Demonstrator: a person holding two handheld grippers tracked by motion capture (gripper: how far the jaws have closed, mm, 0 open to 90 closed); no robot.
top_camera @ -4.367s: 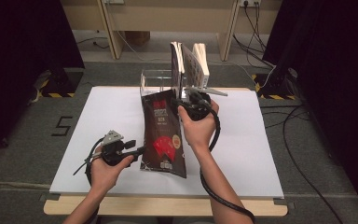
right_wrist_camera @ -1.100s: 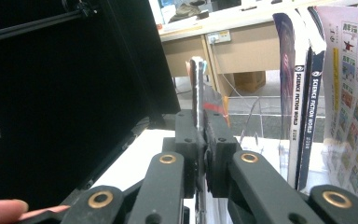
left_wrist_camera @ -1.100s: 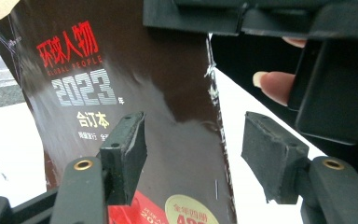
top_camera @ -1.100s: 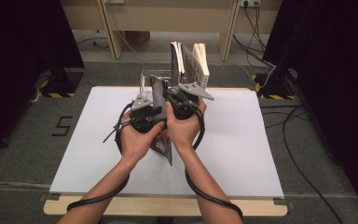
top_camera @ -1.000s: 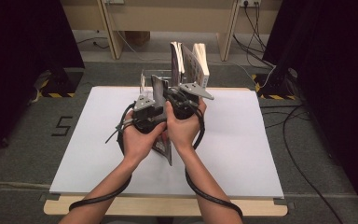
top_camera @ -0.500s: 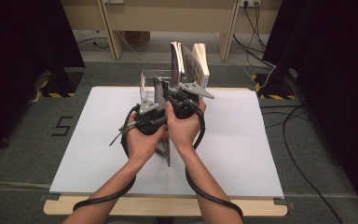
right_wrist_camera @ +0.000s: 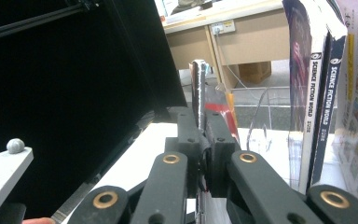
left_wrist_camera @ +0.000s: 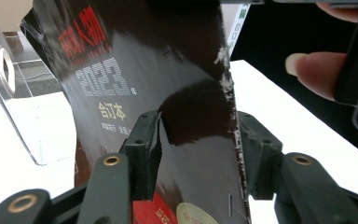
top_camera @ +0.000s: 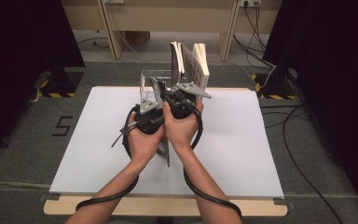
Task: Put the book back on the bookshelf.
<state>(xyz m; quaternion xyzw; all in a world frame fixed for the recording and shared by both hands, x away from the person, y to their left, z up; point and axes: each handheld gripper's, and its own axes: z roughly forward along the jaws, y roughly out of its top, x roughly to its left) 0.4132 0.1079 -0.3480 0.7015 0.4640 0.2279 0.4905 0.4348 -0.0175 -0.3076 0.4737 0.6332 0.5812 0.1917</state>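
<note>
I see the dark magazine (left_wrist_camera: 168,93) standing on edge over the white counter (top_camera: 261,154), held between both hands near the counter's middle. My right claw (right_wrist_camera: 204,135) is clamped tight on its upper edge. My left claw (left_wrist_camera: 193,140) straddles the cover, its jaws having just been closing and then easing a touch apart; its right pad meets the worn spine edge, but I cannot tell whether the left pad presses on the cover. On the cover I read red characters, "2023" with "年", and "合订本" in gold below. Just behind stands a clear acrylic holder (left_wrist_camera: 14,93). Past it, upright magazines (right_wrist_camera: 314,93) carry "SCIENCE FICTION WORLD" on two spines.
</note>
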